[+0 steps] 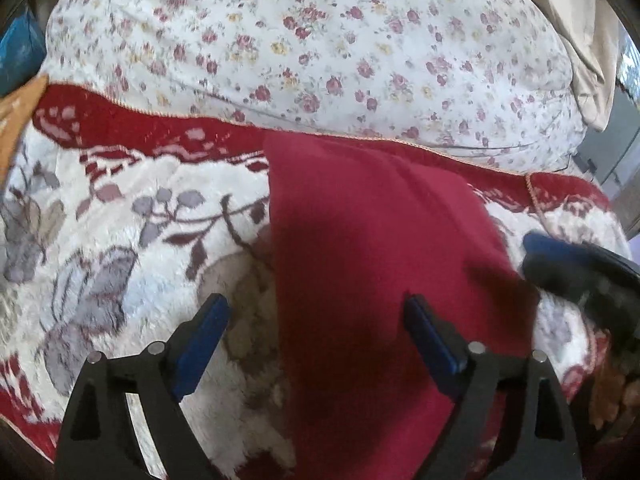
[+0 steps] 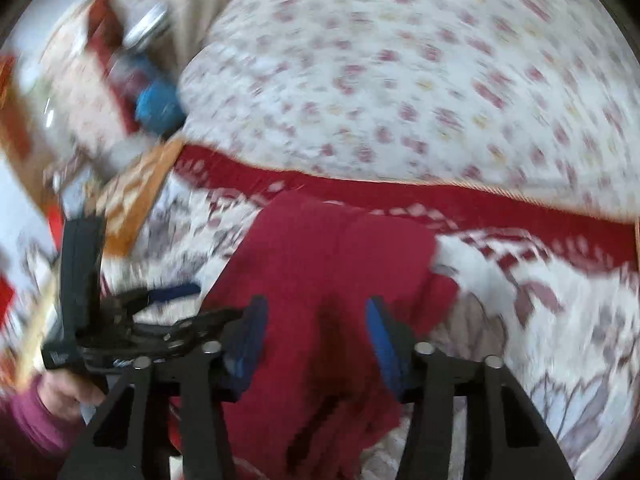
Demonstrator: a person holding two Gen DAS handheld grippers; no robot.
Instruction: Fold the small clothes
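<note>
A dark red garment lies on a plush white-and-red flowered blanket, running from the blanket's red border down between my fingers. My left gripper is open just above it, its left finger over the blanket and its right finger over the cloth. The right gripper shows at the garment's right edge. In the blurred right wrist view the garment lies bunched between the open fingers of my right gripper; whether they touch it I cannot tell. The left gripper sits at its left.
A large pillow with small rose print lies behind the blanket's red border. An orange patterned cloth and a blue object sit at the left among clutter. Beige fabric hangs at the right.
</note>
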